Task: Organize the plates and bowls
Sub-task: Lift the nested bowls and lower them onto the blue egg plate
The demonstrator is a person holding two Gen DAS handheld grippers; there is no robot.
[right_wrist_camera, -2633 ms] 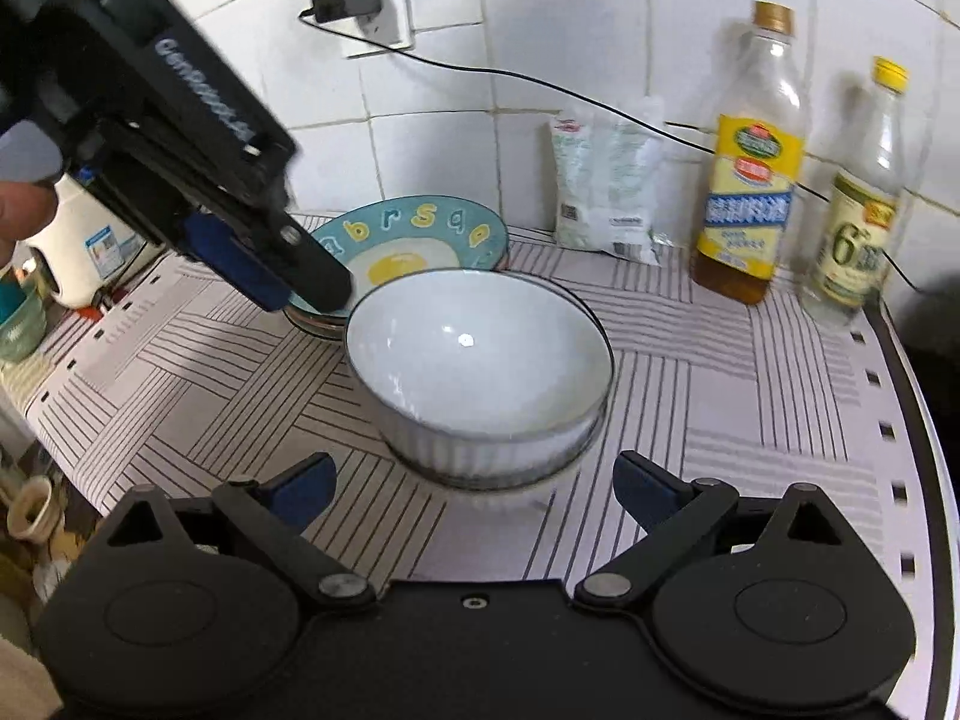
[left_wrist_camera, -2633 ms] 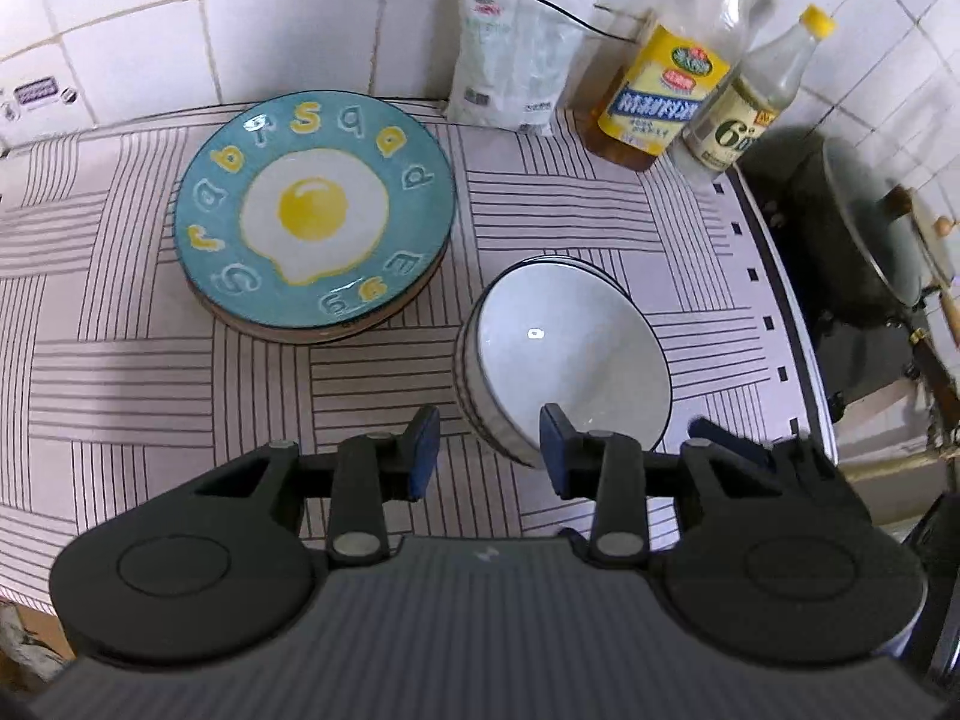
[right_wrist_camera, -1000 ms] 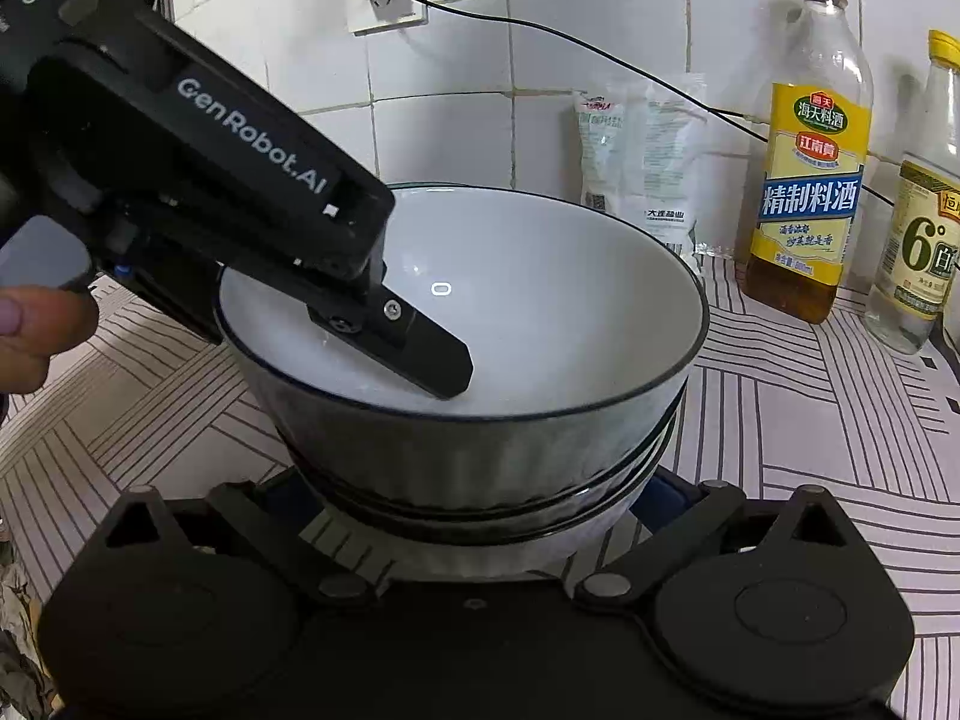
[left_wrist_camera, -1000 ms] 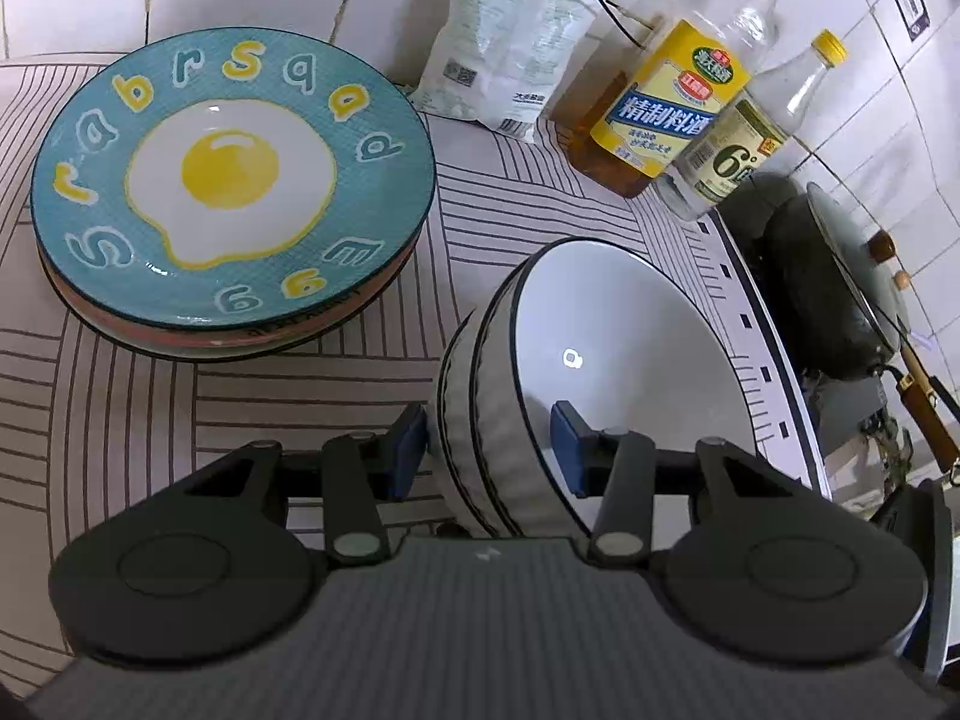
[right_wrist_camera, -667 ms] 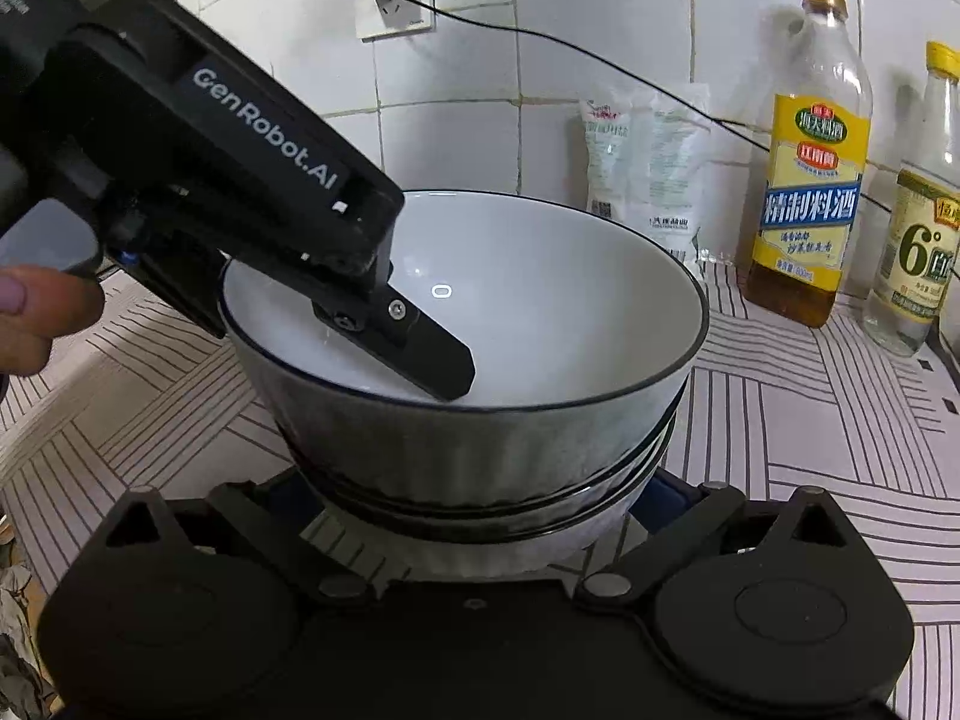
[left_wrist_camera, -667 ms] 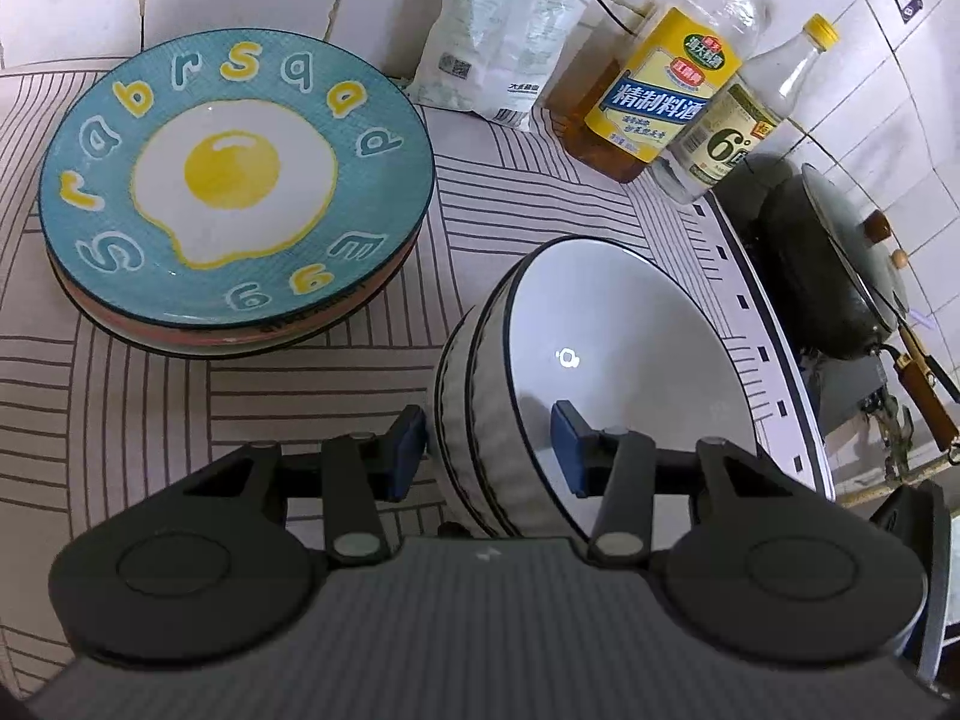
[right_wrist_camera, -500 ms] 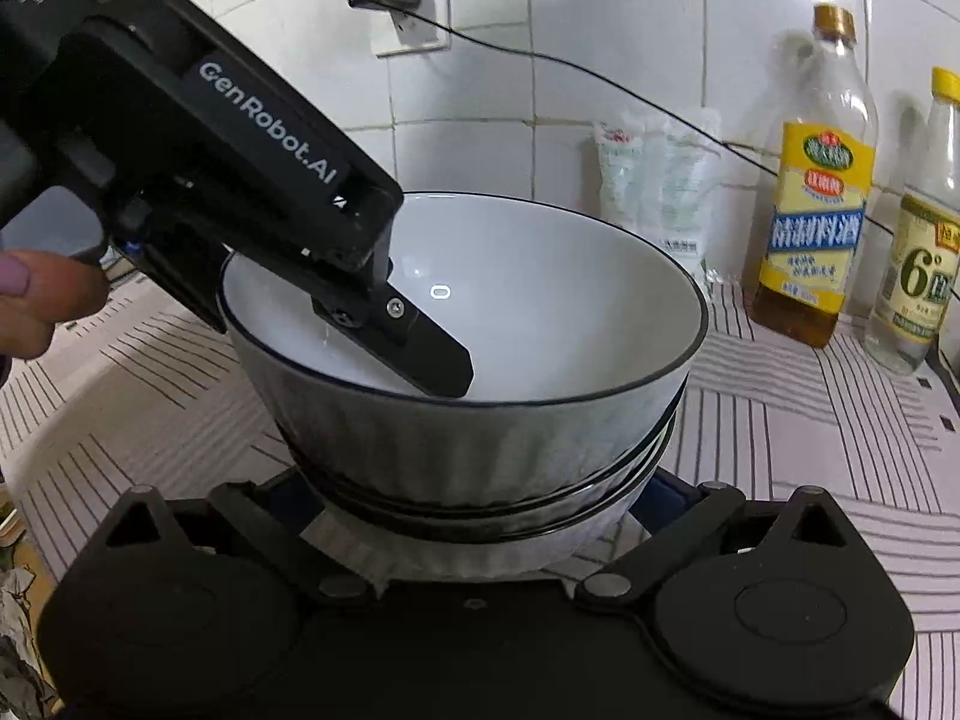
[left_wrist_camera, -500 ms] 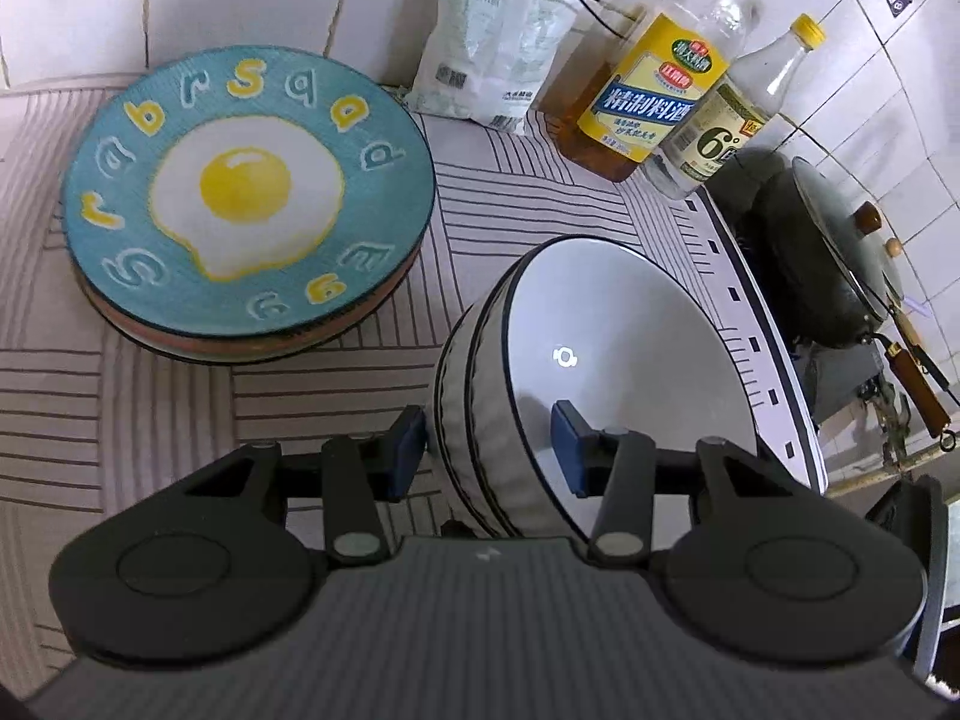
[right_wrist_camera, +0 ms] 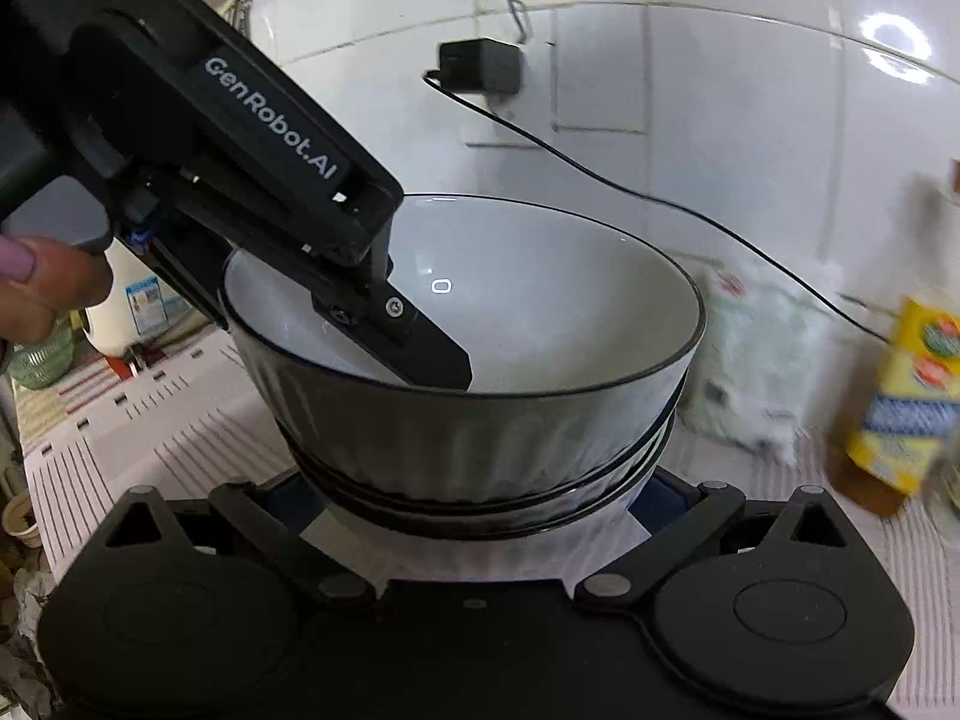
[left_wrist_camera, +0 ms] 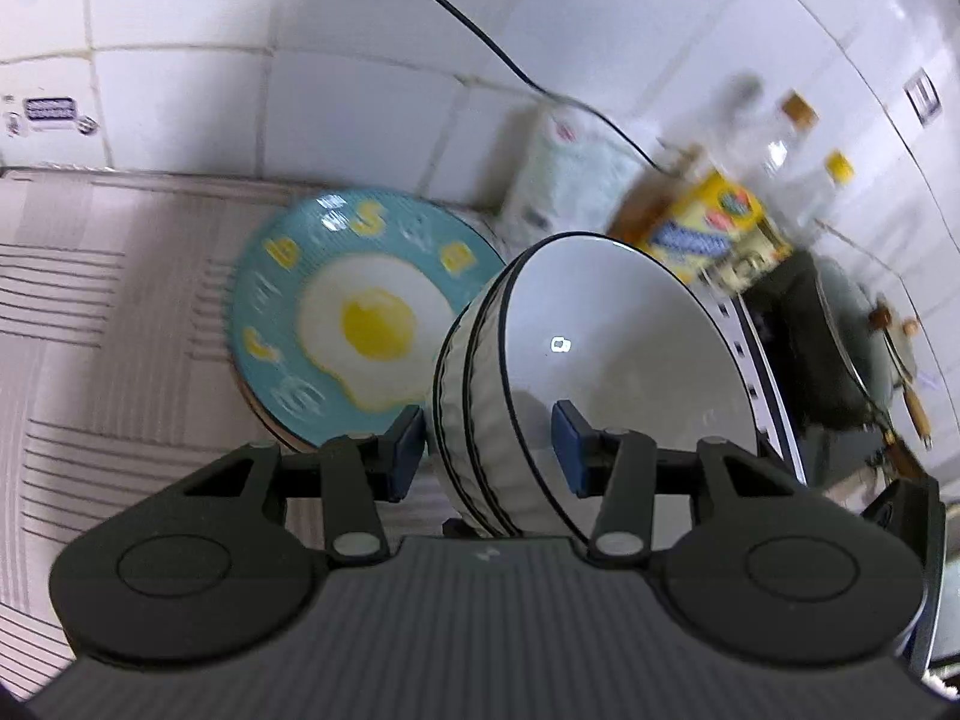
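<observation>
A stack of white ribbed bowls with black rims (left_wrist_camera: 612, 372) (right_wrist_camera: 480, 420) is held in the air, tilted. My left gripper (left_wrist_camera: 489, 441) is shut on the stack's rim, one finger inside the top bowl and one outside. My right gripper (right_wrist_camera: 474, 498) is closed around the base of the stack from both sides; its fingertips are mostly hidden under the bowls. The left gripper's inner finger (right_wrist_camera: 414, 348) shows inside the bowl in the right wrist view. A blue plate with a fried-egg picture (left_wrist_camera: 360, 318) tops a plate stack on the counter, just behind and left of the bowls.
Striped counter mat (left_wrist_camera: 108, 324). At the tiled back wall stand a white bag (left_wrist_camera: 570, 180) (right_wrist_camera: 756, 372), two bottles (left_wrist_camera: 708, 234) (right_wrist_camera: 906, 396), and a cable with plug (right_wrist_camera: 480, 66). A dark wok (left_wrist_camera: 840, 348) sits on the stove at right. A white bottle (right_wrist_camera: 135, 306) stands far left.
Both grippers closed on the bowl stack, lifted it off the counter, and now carry it up and left toward the egg plate; the view is motion-blurred.
</observation>
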